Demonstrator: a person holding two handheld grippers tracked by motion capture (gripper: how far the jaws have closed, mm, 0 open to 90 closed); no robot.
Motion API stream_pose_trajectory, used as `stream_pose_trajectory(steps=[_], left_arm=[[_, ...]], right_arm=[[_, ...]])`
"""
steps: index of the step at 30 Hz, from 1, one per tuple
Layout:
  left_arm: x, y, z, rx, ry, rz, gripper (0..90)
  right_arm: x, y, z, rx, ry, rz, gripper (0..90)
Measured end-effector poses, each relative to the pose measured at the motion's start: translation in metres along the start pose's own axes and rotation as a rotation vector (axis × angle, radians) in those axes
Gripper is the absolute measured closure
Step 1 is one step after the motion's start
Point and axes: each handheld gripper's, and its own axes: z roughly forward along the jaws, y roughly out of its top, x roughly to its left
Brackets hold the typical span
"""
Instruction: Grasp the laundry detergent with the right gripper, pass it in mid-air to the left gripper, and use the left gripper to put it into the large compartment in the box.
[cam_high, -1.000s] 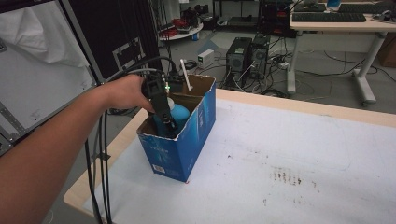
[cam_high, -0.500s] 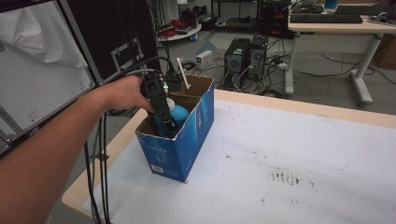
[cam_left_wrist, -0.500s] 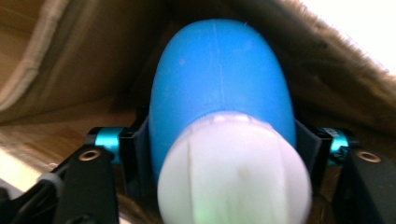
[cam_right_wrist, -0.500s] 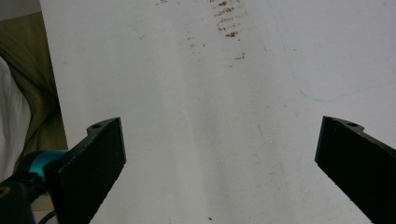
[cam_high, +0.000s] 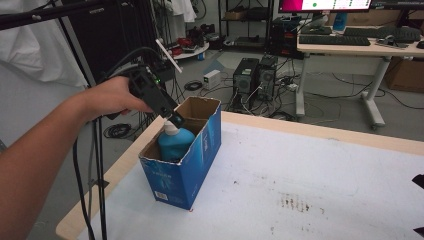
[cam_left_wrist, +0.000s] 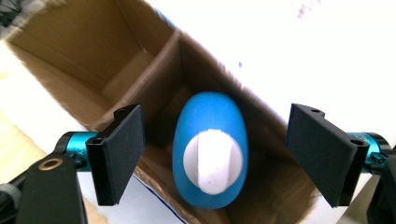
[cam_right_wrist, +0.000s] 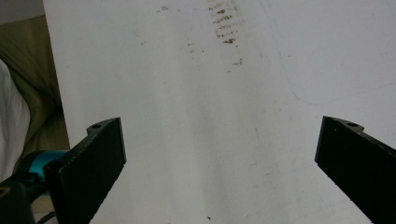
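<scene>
a: over the open blue cardboard box (cam_high: 186, 165), what is the left gripper (cam_high: 174, 120) doing?

b: it hangs just above the blue plastic bottle with a white cap (cam_left_wrist: 211, 151), jaws spread wide. in the left gripper view one jaw stands on each side of the bottle, both apart from it; nothing is held.

a: where is the bottle?

b: upright in the near compartment of the box, behind a brown cardboard divider (cam_left_wrist: 163, 70). the box stands near the left edge of the white-topped table (cam_high: 310, 185).

a: and the right gripper (cam_right_wrist: 219, 158)?

b: wide open too, over bare tabletop with some dark smudges (cam_right_wrist: 224, 28). it grips nothing.

a: anything hard to make out?

b: in the high view the left gripper's tips crowd the white cap, so whether they touch it there, i cannot tell. the bottle's lower body is hidden by the box walls. print on the box front is too small to read.

a: counts?

b: one box, two compartments, one bottle, two grippers. one hand (cam_high: 112, 97) and forearm reach in from the left.
</scene>
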Motion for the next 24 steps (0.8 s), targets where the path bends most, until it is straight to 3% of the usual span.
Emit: stream_pose_trajectory(steps=[4, 7, 12, 14, 15, 16, 20, 24], left_arm=[[-0.009, 0.009, -0.015, -0.045, 0.021, 0.037, 20.2], [-0.018, 0.017, -0.020, -0.028, 0.046, 0.063, 20.1], [-0.028, 0.027, -0.027, -0.043, 0.032, 0.113, 20.2], [-0.030, 0.030, -0.028, -0.046, 0.033, 0.109, 20.2], [-0.031, 0.032, -0.027, -0.059, 0.015, 0.082, 20.1], [-0.032, 0.034, -0.027, -0.061, 0.007, 0.080, 20.1], [-0.040, 0.040, -0.022, -0.079, -0.058, 0.145, 20.1], [-0.050, 0.048, -0.013, -0.049, -0.091, 0.183, 18.8]], right_arm=[[0.002, 0.001, 0.000, -0.003, -0.003, -0.008, 0.9], [0.003, 0.001, -0.001, -0.001, -0.005, -0.013, 0.9], [0.004, 0.001, -0.002, -0.007, -0.010, -0.011, 0.9], [0.004, 0.000, -0.002, -0.006, -0.012, -0.012, 0.9], [0.004, 0.000, -0.002, -0.007, -0.012, -0.012, 0.9], [0.004, 0.000, -0.003, -0.008, -0.012, -0.013, 0.9], [0.005, 0.001, -0.003, -0.012, -0.013, -0.016, 0.9], [0.006, 0.002, -0.003, -0.016, -0.013, -0.019, 0.9]])
